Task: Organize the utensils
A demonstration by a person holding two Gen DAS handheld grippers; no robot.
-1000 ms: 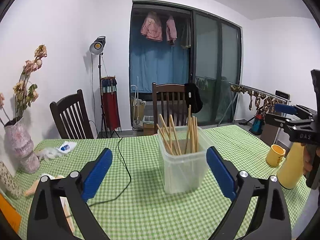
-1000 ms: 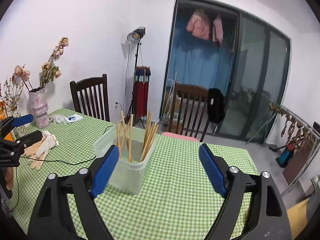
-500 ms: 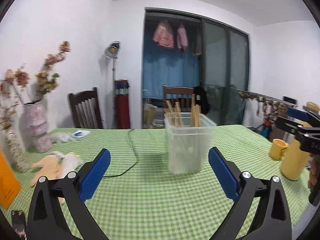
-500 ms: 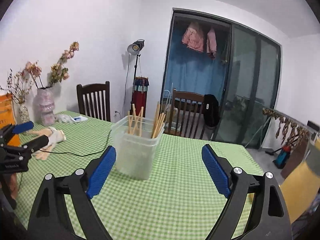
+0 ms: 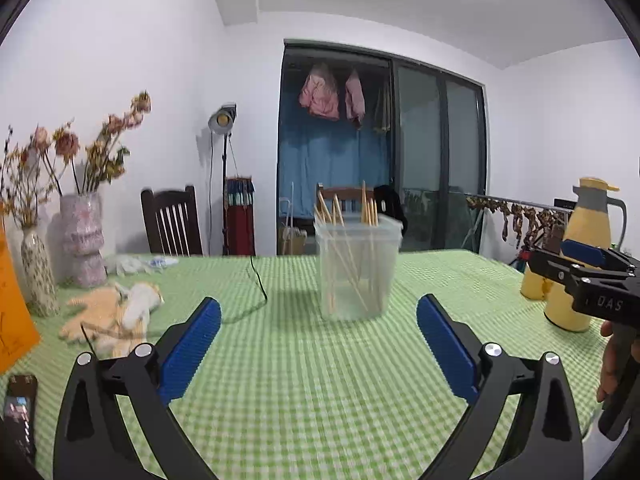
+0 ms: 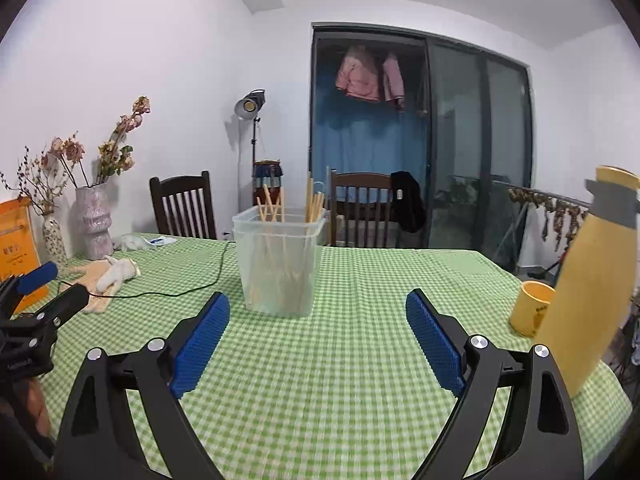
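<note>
A clear plastic container (image 5: 356,268) stands upright on the green checked table (image 5: 304,380), with several wooden chopsticks (image 5: 368,208) leaning inside it. It also shows in the right wrist view (image 6: 280,264), chopsticks (image 6: 310,196) sticking out of its top. My left gripper (image 5: 318,344) is open and empty, low over the table, well in front of the container. My right gripper (image 6: 316,340) is open and empty, also in front of the container. Each gripper shows at the edge of the other's view, the right one (image 5: 588,276) and the left one (image 6: 40,300).
A yellow thermos (image 5: 580,256) and yellow mug (image 6: 530,314) stand at the right. Gloves (image 5: 108,316), a black cable (image 5: 256,280), vases with dried flowers (image 5: 82,240), an orange box (image 6: 18,240) and a phone (image 5: 18,412) lie at the left. Chairs (image 6: 184,208) stand behind the table.
Both grippers have dropped lower and drawn back from the container, so it looks smaller and farther off. Both stay open and empty.
</note>
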